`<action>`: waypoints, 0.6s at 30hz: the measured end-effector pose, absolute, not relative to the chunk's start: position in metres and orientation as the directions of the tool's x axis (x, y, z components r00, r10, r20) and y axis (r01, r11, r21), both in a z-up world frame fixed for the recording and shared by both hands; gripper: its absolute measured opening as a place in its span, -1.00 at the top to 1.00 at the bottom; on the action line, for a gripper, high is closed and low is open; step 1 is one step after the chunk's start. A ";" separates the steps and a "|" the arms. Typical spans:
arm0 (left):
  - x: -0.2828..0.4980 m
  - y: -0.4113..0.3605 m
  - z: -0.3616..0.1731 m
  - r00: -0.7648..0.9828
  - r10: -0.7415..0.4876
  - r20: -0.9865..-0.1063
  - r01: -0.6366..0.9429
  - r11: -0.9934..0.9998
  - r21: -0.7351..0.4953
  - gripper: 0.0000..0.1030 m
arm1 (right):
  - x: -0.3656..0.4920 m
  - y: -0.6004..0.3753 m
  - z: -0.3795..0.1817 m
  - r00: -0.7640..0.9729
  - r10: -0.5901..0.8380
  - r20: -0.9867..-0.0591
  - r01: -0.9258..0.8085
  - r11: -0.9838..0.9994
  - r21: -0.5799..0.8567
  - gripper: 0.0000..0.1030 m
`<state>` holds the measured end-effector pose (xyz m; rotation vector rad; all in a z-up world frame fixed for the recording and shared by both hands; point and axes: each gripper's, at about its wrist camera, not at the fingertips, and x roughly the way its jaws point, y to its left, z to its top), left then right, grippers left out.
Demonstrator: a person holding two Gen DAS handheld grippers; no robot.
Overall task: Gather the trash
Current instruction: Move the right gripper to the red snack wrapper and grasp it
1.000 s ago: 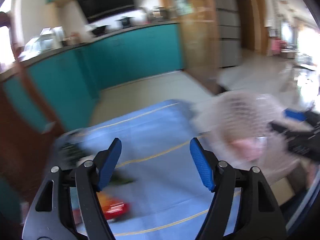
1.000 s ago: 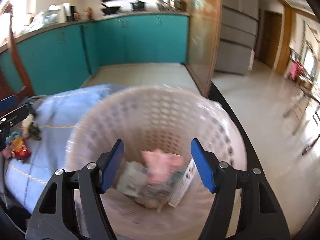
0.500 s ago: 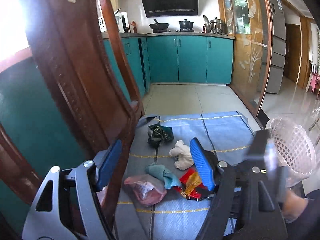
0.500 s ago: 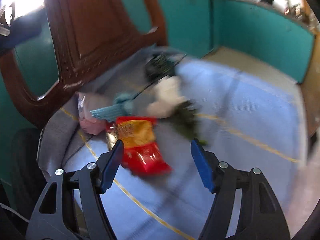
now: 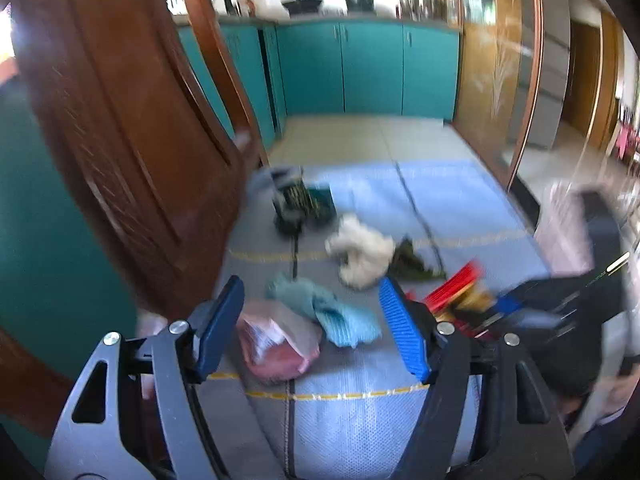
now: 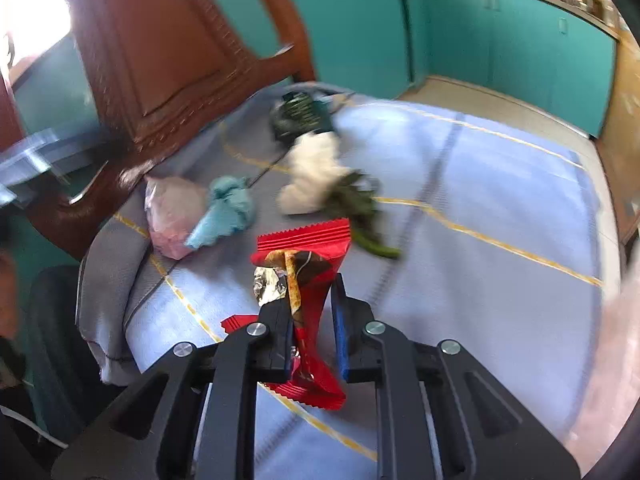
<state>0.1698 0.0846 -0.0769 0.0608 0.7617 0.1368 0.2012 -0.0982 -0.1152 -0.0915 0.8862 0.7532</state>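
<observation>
Gripper R (image 6: 310,320) angled down, pinching red wrapper (image 6: 308,264)

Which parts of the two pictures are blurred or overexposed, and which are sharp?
Left wrist view: the right gripper and white basket at the right edge are motion-smeared; the left gripper is sharp. Right wrist view: the red wrapper between the jaws is sharp; the window at upper left is blown out.

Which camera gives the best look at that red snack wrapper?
The right wrist view: the red snack wrapper fills its centre, pinched in the right hand-held gripper. The left wrist view catches only a blurred red edge at the right.
</observation>
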 end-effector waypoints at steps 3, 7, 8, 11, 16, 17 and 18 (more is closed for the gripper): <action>0.184 0.080 -0.105 0.658 0.174 -0.733 -0.109 0.985 0.136 -0.38 | 0.198 -0.125 -0.108 0.425 0.557 -0.714 -0.601 0.763 0.238 0.68; 0.194 0.069 -0.122 0.658 0.217 -0.721 -0.104 0.975 0.199 -0.38 | 0.197 -0.144 -0.103 0.440 0.564 -0.699 -0.581 0.772 0.257 0.68; 0.198 0.065 -0.124 0.655 0.235 -0.718 -0.097 0.969 0.228 -0.38 | 0.197 -0.146 -0.103 0.439 0.565 -0.698 -0.578 0.773 0.262 0.68; 0.203 0.062 -0.128 0.655 0.261 -0.709 -0.100 0.960 0.261 -0.31 | 0.198 -0.148 -0.102 0.440 0.565 -0.698 -0.576 0.774 0.263 0.68; 0.207 0.049 -0.125 0.678 0.330 -0.656 -0.103 0.927 0.360 0.64 | 0.193 -0.151 -0.097 0.446 0.572 -0.688 -0.589 0.766 0.256 0.68; 0.206 0.049 -0.123 0.688 0.322 -0.650 -0.099 0.930 0.355 0.73 | 0.192 -0.152 -0.096 0.447 0.573 -0.687 -0.590 0.766 0.255 0.68; 0.204 0.049 -0.118 0.700 0.294 -0.650 -0.090 0.940 0.329 0.82 | 0.192 -0.152 -0.095 0.447 0.574 -0.685 -0.591 0.765 0.255 0.68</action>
